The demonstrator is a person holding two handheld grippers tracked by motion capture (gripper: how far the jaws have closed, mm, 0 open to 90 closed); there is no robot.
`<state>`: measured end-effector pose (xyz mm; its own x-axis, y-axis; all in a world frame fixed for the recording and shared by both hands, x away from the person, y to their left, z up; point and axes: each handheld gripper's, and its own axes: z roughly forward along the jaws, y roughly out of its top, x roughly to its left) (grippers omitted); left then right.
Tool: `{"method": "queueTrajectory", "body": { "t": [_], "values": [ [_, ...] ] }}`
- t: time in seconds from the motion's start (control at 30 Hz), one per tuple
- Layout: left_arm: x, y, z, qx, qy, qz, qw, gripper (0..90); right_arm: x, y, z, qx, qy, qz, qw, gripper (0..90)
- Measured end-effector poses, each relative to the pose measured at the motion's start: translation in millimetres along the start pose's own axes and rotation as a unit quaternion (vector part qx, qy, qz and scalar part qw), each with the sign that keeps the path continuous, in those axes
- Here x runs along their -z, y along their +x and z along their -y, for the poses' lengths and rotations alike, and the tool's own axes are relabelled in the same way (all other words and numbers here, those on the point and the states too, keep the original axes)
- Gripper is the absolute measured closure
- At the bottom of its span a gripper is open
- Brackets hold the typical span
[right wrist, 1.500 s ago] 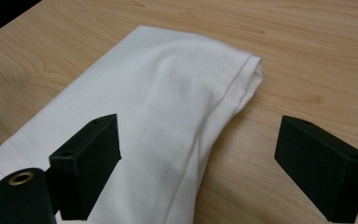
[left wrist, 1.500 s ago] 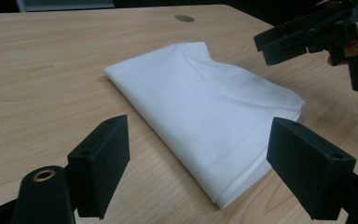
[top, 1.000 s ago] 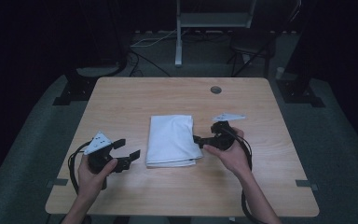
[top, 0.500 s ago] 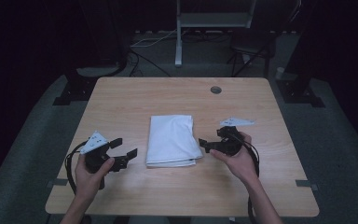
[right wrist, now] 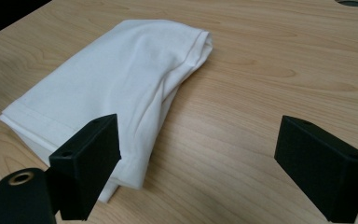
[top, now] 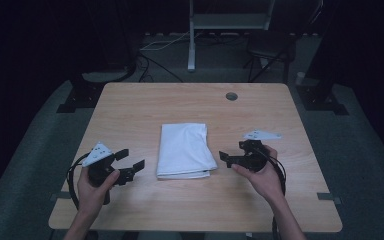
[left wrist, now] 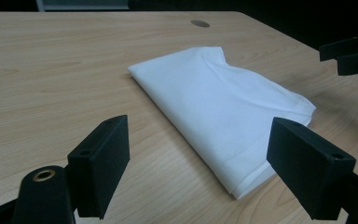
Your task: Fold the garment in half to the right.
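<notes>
A folded white cloth (top: 185,150) lies flat in the middle of the wooden table (top: 190,105). My left gripper (top: 131,159) is held just left of the cloth's near left corner, open, with nothing between its jaws. In the left gripper view the cloth (left wrist: 219,98) stretches ahead of the left gripper (left wrist: 205,163). My right gripper (top: 230,152) sits right of the cloth's near right corner, open and apart from it. The right gripper view has the cloth (right wrist: 116,79) to the left, and the right gripper (right wrist: 214,172) over bare wood.
A round cable hole (top: 231,96) sits near the table's far edge. Beyond the table stand a white stand post (top: 192,35) and dark chair legs (top: 265,55) on the floor. The table's near edge runs just under both hands.
My right gripper has drawn back to the right, off the cloth's right edge. The left gripper has shifted slightly left. The cloth has not moved.
</notes>
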<state>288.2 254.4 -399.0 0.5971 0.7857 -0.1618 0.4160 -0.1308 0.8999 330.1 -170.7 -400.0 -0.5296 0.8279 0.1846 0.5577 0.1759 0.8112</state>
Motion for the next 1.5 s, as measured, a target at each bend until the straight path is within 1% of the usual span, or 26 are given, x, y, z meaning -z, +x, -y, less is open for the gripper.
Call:
{"method": "queueTrajectory", "body": {
  "t": [0.2, 0.27, 0.37, 0.47, 0.5, 0.53, 0.77, 0.83, 0.93, 1.07, 1.1, 1.23, 1.5],
  "values": [
    [3.6, 1.0, 2.6, 0.001, -0.003, -0.004, 1.0000, 21.3, 6.2, -4.2, 6.7, -0.003, -0.001, 0.003, 1.0000, 13.3],
    [5.4, 1.7, 3.9, 0.005, -0.005, -0.004, 1.0000, 21.3, 8.6, -6.1, 9.5, -0.004, -0.001, 0.005, 1.0000, 13.2],
    [8.7, 3.7, 5.1, 0.003, -0.005, -0.009, 0.9999, 21.3, 12.9, -9.4, 13.4, -0.007, -0.003, 0.009, 0.9999, 13.2],
    [11.7, 5.6, 6.2, 0.006, -0.004, -0.011, 0.9999, 21.3, 17.8, -12.5, 16.4, -0.010, -0.006, 0.013, 0.9998, 13.2],
    [12.2, 6.1, 6.7, 0.009, -0.008, -0.013, 0.9999, 21.3, 19.4, -13.2, 17.5, -0.012, -0.008, 0.014, 0.9998, 13.2],
    [13.2, 7.1, 7.0, 0.008, -0.007, -0.015, 0.9998, 21.3, 20.7, -14.0, 18.6, -0.013, -0.009, 0.015, 0.9998, 13.2],
    [18.5, 11.6, 10.8, 0.008, -0.006, -0.023, 0.9997, 21.3, 28.5, -18.4, 29.8, -0.019, -0.009, 0.020, 0.9996, 13.2],
    [19.9, 12.5, 11.9, 0.012, -0.007, -0.025, 0.9996, 21.3, 30.8, -20.1, 32.0, -0.021, -0.009, 0.022, 0.9995, 13.2],
    [22.4, 15.2, 13.1, 0.013, -0.008, -0.027, 0.9995, 21.3, 34.6, -22.2, 34.6, -0.021, -0.010, 0.026, 0.9994, 13.2],
    [24.8, 17.7, 15.5, 0.020, -0.009, -0.030, 0.9993, 21.3, 39.1, -24.4, 37.5, -0.023, -0.011, 0.030, 0.9992, 13.2],
    [25.5, 18.5, 16.1, 0.018, -0.009, -0.031, 0.9993, 21.3, 40.0, -25.0, 38.3, -0.023, -0.013, 0.030, 0.9992, 13.1],
    [28.1, 20.0, 17.5, 0.020, -0.010, -0.033, 0.9992, 21.3, 44.2, -26.6, 41.3, -0.027, -0.016, 0.034, 0.9989, 13.1],
    [34.1, 23.1, 19.6, 0.025, -0.015, -0.038, 0.9989, 21.3, 51.5, -29.0, 45.0, -0.027, -0.025, 0.039, 0.9986, 13.2]
  ]
}}
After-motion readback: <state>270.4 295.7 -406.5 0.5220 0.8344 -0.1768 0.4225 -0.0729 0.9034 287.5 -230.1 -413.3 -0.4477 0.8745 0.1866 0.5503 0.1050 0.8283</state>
